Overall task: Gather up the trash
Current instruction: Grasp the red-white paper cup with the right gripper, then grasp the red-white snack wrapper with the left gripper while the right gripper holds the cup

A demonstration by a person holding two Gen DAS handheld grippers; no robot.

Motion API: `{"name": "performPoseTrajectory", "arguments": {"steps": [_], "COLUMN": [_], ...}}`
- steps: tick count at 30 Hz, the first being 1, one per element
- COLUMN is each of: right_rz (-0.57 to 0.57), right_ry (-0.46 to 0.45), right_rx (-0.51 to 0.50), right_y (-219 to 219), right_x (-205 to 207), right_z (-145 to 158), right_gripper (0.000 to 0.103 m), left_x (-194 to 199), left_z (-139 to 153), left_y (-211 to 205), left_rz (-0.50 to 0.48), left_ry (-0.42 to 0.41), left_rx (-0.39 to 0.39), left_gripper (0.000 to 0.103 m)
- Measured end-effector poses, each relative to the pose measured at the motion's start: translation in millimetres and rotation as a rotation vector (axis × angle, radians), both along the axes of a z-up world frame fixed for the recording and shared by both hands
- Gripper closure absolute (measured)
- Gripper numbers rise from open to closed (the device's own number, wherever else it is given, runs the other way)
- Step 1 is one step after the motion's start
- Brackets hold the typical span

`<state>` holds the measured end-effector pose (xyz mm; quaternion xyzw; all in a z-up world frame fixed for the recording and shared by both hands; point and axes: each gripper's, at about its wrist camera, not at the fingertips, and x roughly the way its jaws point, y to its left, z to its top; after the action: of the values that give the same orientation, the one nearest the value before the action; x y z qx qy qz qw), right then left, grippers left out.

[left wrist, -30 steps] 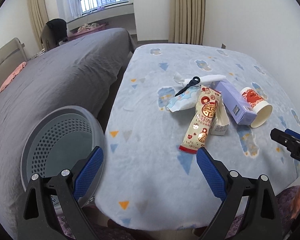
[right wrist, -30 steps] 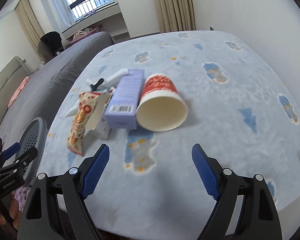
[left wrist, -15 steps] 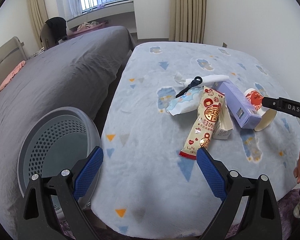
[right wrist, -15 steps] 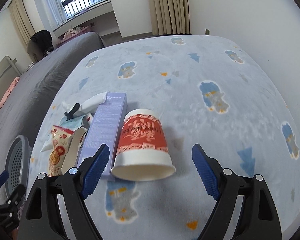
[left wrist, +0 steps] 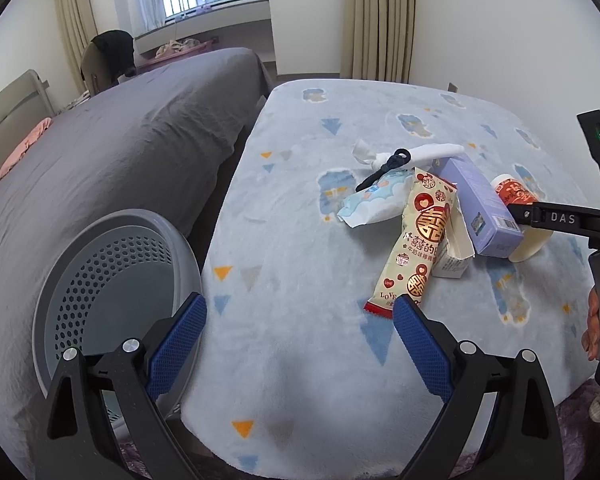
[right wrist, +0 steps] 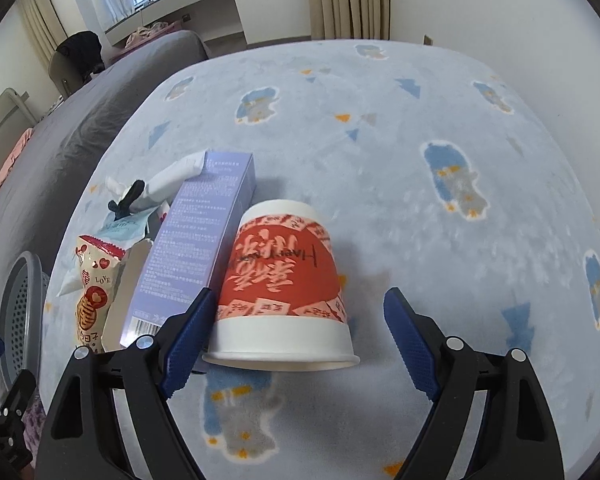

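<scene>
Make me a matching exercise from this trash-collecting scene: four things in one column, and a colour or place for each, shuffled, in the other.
Things:
1. paper cup
2. long box
3. basket
4. snack wrapper

Descriptions:
A. grey and perforated, beside the bed
B. red and white, on its side between the right tool's open pads
C. cream with red and gold print
D. lavender, next to the cup

Pairs: 1-B, 2-D, 3-A, 4-C

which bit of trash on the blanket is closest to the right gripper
The red and white paper cup, lying on its side between the open right gripper fingers. The purple box and snack wrapper lie further left.
</scene>
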<state>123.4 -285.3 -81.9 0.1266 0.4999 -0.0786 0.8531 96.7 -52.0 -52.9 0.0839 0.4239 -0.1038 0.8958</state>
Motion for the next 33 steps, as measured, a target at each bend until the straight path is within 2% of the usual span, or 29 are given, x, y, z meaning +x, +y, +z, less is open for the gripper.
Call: {"name": "performPoseTrajectory", "arguments": {"steps": [6,10,11,12,13,17,24,33], "right_rz": [0.003,0.001,0.002,0.006,0.010,0.005,-0.027,-0.086], "right_ry": [0.024,0.004,-0.003,-0.010,-0.015,-0.042,-0.082,-0.132], "right_rx": [0.023,0.038,0.036,0.037,0.038,0.028,0.036,0.092], "right_y": [2,1,1,2,3,3,1,-3], "right_x": [8,8,7,6,5,-2,-27,-74], "right_z": [-13,-17,-16,-16,-15,-12,-4,5], "right_gripper": [0.022,0.023,0.025,0.032,0.034,0.034,0.034,0.034], "left_x": [0,-1,-1,-1,-1,-1,1,9], "left_z": [-1,-1,-1,-2,-2,-4,-8,-19], "left_y": [0,-2,-2,-3,-4,-8,-18,-43], "left_rz": [0.002,-0.002,-0.003,-0.005,-0.006,-0.015,-0.037,-0.092], "left_ry": [0.001,0.002,0.003,0.004,0.007,0.013,0.026,0.041], "left_rx": [0.000,0.004,0.004,0.004,0.005,0.007,-0.001,-0.002], "left_gripper": [0.011,0.011,0.011,0.011,0.011,0.011,0.011,0.011]}}
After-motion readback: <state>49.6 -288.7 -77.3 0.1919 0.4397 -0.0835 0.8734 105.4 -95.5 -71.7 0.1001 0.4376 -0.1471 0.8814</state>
